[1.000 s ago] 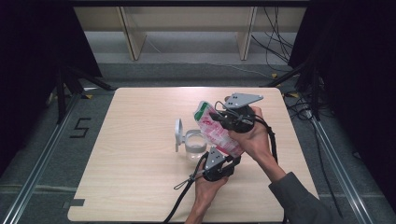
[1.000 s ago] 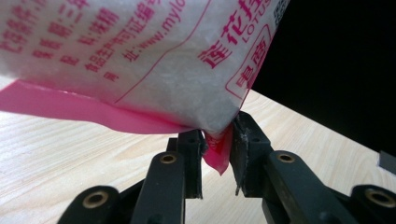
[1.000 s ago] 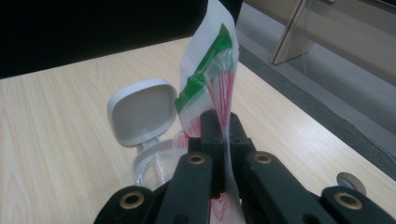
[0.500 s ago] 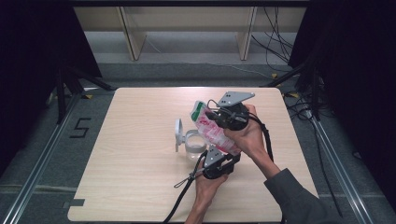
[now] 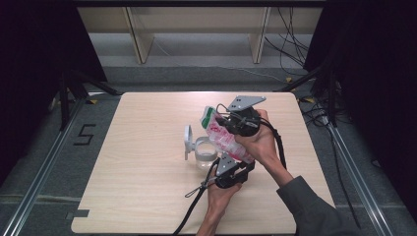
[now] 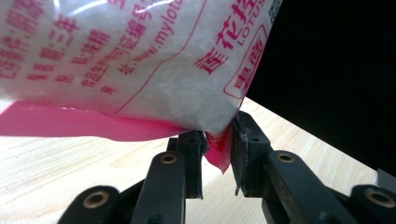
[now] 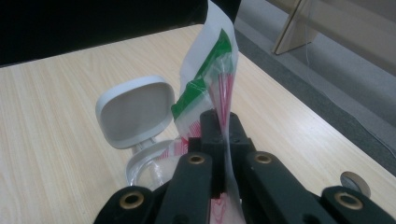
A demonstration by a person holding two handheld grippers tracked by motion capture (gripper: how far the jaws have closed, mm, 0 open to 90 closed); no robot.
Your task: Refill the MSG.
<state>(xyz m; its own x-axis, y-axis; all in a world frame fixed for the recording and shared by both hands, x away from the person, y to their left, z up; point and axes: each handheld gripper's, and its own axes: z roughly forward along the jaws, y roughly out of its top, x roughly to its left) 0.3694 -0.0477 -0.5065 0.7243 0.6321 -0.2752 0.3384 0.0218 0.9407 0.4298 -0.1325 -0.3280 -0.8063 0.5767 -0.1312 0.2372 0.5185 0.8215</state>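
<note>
My left gripper (image 5: 235, 169) pinches the bag's (image 5: 223, 137) pink bottom corner; above it my right gripper (image 5: 231, 123) is clamped tight on the film near the green top. The bag hangs tilted, seemingly just above the open-lidded jar (image 5: 202, 152) on the bench (image 5: 142, 187).

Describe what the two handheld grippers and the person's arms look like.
Both the left gripper and the right gripper are black, with two flat jaws on linked arms pinned by brass-coloured rivets. Each carries a grey three-cornered plate on top and trails a black cable. The person's right arm wears a dark grey sleeve; the left forearm is bare.
</note>
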